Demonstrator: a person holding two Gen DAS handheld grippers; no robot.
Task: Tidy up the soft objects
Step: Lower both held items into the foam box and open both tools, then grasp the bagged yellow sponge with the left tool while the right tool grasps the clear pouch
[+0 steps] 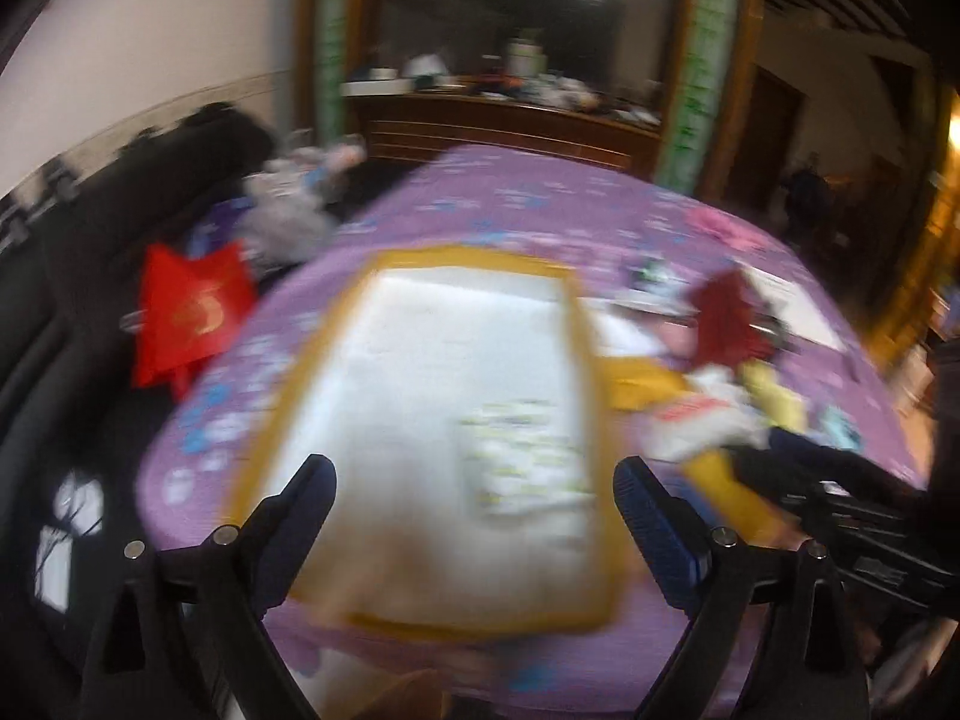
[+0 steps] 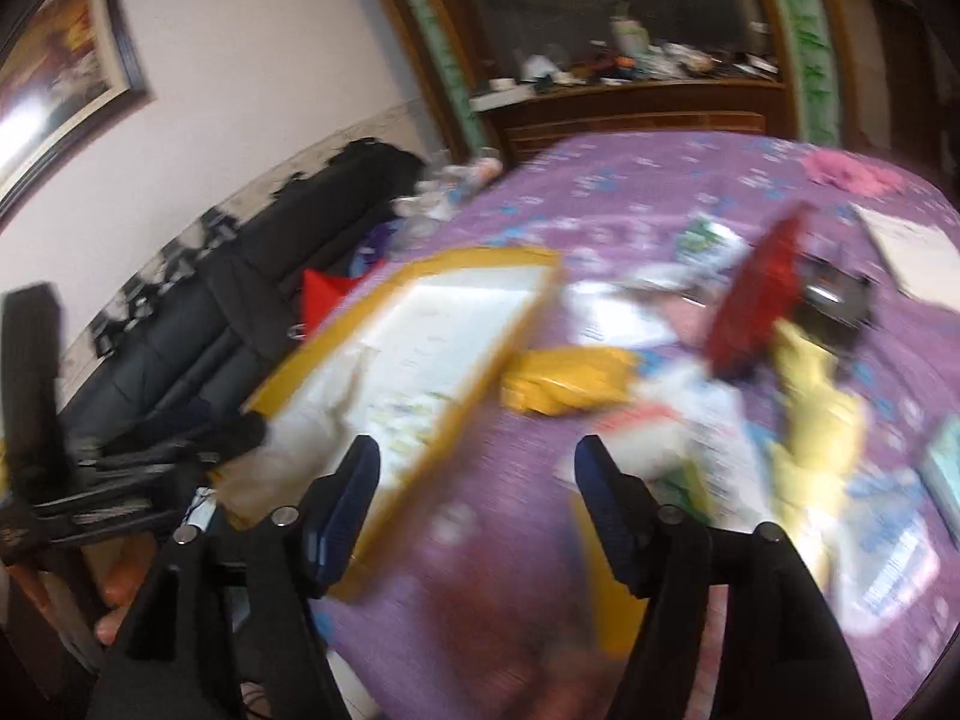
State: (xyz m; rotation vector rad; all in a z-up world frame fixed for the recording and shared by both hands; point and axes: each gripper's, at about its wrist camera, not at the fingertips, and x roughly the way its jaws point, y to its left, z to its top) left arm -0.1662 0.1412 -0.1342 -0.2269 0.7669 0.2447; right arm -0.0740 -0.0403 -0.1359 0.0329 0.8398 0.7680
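Observation:
A yellow-rimmed white tray (image 1: pixel 576 324) lies on the purple patterned cover (image 1: pixel 480 204), with a folded pale patterned cloth (image 1: pixel 528 462) in its near right part. My left gripper (image 1: pixel 474 492) is open and empty above the tray's near end. A jumble of soft things lies right of the tray: a yellow cloth (image 2: pixel 564 378), a red cloth (image 2: pixel 762 294), a pale yellow cloth (image 2: pixel 822 414) and white pieces (image 2: pixel 678 414). My right gripper (image 2: pixel 477 474) is open and empty above the cover, between the tray (image 2: pixel 474 402) and the pile. Both views are blurred.
A red bag (image 1: pixel 192 312) and a dark sofa (image 1: pixel 120 228) stand left of the bed. A pink cloth (image 2: pixel 852 171) and a white sheet (image 2: pixel 912 252) lie at the far right. A cluttered wooden dresser (image 1: pixel 498 120) stands behind.

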